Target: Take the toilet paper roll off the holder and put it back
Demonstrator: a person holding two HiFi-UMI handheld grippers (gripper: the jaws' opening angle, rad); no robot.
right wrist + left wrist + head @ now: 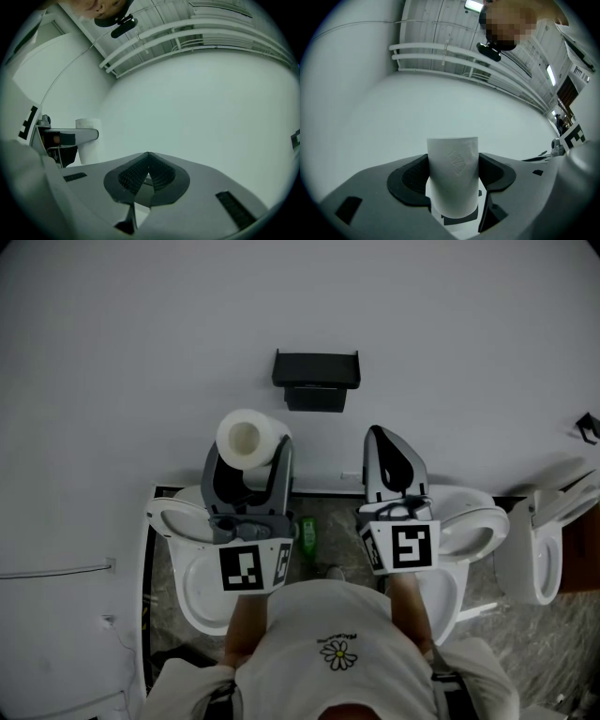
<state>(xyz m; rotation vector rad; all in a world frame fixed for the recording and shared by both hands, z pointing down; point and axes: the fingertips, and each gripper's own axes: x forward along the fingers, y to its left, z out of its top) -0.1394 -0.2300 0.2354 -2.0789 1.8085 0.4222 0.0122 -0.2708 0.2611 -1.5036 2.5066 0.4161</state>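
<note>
Jaws of the left gripper (pixel 453 177) are gripping the toilet paper roll (pixel 247 436) wide apart. Its long axis is standing upright, hollow core facing up. Right gripper (pixel 148 157) jaws are sitting together, empty.

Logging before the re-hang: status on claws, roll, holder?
Left claw shut on toilet paper roll, roll off the holder. Right claw shut, empty. Nothing between roll and holder.
</note>
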